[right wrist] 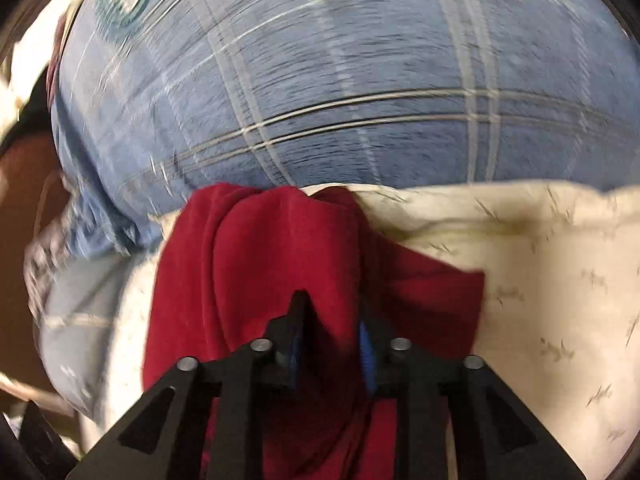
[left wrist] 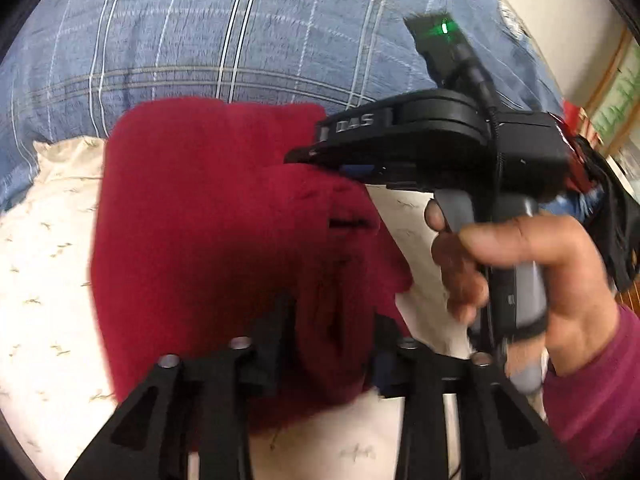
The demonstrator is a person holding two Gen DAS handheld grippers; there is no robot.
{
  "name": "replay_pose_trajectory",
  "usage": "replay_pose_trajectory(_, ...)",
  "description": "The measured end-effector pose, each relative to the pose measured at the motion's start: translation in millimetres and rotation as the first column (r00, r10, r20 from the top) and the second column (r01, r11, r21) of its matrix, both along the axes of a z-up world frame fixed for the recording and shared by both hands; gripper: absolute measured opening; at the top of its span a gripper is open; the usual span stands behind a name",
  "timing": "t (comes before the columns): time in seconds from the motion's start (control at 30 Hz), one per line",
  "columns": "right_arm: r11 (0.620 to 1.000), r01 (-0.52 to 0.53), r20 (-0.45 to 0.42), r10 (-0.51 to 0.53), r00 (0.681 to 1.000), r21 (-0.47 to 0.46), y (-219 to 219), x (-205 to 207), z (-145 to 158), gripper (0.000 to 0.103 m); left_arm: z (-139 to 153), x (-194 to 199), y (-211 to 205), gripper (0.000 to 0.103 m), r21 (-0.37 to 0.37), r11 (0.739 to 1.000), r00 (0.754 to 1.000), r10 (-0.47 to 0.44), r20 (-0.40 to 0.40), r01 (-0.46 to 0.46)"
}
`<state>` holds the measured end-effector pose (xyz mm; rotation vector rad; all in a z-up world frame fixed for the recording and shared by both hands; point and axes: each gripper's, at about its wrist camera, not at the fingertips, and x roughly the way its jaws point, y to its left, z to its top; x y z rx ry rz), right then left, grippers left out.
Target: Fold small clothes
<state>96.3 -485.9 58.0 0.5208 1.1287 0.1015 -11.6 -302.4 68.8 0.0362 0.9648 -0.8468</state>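
Crimson fleece, a small soft garment (left wrist: pixel 208 216), lies bunched on the cream sheet printed with small sprigs (left wrist: pixel 44 264), with the blue plaid cover (left wrist: pixel 200 32) rising behind it at the far side. Your left gripper (left wrist: pixel 332 340) has a thick fold of the fleece between its fingers, jaws clenched on the cloth near its near edge. Your right gripper (right wrist: pixel 332 320) likewise pinches a gathered ridge of the same garment, jaws closed on it, and in the left view it reaches in from the right above the cloth's far right corner.

Both views are smeared by motion, so judge with care. The likely trouble: each grip holds several layers, so lifting may drag the whole bundle instead of one edge, giving a lumpy fold. Pulling the hands apart unevenly could slip the fleece free or tug the cream sheet up with it.
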Motion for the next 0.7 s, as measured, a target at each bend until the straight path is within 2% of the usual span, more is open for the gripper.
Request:
replay_pose_trajectory(0.1,0.999,0.019,0.011,-0.019,1.000,0.035,-14,-18,12,0.038,17,-7,30,0.059,-0.022,1.000,0.998,0.012,0.056,-0.011)
replay_pose_trajectory(0.17,0.999,0.009,0.046,-0.010,0.999,0.030,-15,-34,23,0.052,26,-10,51,0.060,-0.019,0.999,0.994,0.037,0.107,-0.035)
replay_pose_trajectory(0.27,0.999,-0.027,0.074,0.025,0.997,0.021,-9,-55,35,0.054,31,-21,73,0.060,0.033,0.992,0.979,0.112,0.172,-0.120)
replay_pose_trajectory(0.4,0.996,-0.083,0.078,0.081,0.994,0.035,13,-82,38,0.058,24,-19,87,0.060,0.033,0.986,0.979,0.160,0.125,-0.165)
replay_pose_trajectory(0.57,0.992,-0.101,0.055,0.097,0.994,0.070,37,-106,28,0.073,12,-18,84,0.060,0.083,0.978,0.970,0.175,0.168,-0.191)
replay_pose_trajectory(0.63,0.994,-0.091,0.034,0.090,0.995,0.052,41,-104,20,0.073,5,-16,78,0.060,0.079,0.978,0.972,0.180,0.151,-0.193)
replay_pose_trajectory(0.7,0.998,-0.063,0.031,0.062,0.998,0.030,39,-101,11,0.068,-1,-17,77,0.060,0.072,0.980,0.975,0.173,0.137,-0.184)
